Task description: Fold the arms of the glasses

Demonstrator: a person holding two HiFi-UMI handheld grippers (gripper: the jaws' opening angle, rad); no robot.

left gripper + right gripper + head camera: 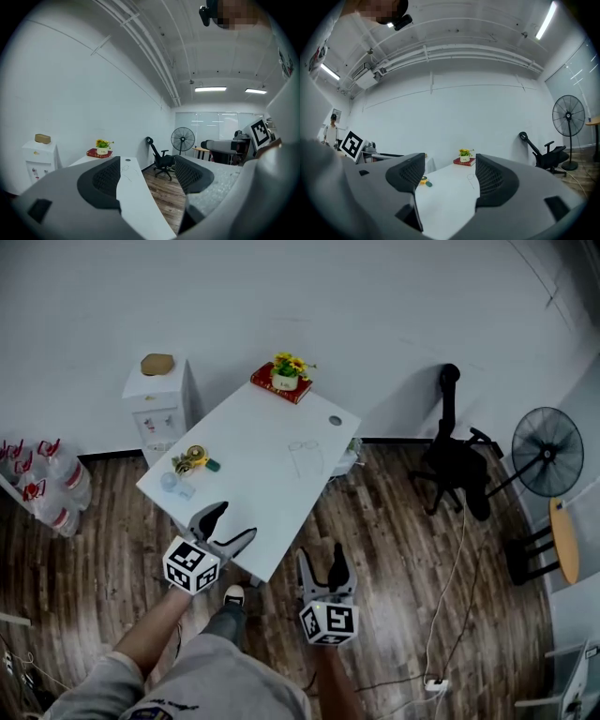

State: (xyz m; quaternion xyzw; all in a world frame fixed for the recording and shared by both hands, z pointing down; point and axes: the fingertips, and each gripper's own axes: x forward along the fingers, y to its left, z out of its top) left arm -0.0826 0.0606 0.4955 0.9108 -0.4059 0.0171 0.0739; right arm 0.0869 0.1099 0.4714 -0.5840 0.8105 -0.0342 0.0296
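The glasses [305, 456] are thin-rimmed and lie with their arms out on the white table [253, 507], toward its far right part. In the right gripper view the glasses [472, 180] show faintly beyond the jaws. My left gripper [232, 523] hovers open over the table's near corner, nothing between its fingers. My right gripper [321, 569] is open too, held off the table's near edge over the floor. Both stand well short of the glasses. In the left gripper view the glasses [125, 168] are a faint outline on the tabletop.
A red book with a flower pot [284, 378] sits at the table's far corner. A yellow tape roll [194, 459] and a clear cup [172, 483] lie at the left side. A white cabinet [157, 401], an office chair [457, 460], a fan [547, 450] and water bottles [52, 484] surround the table.
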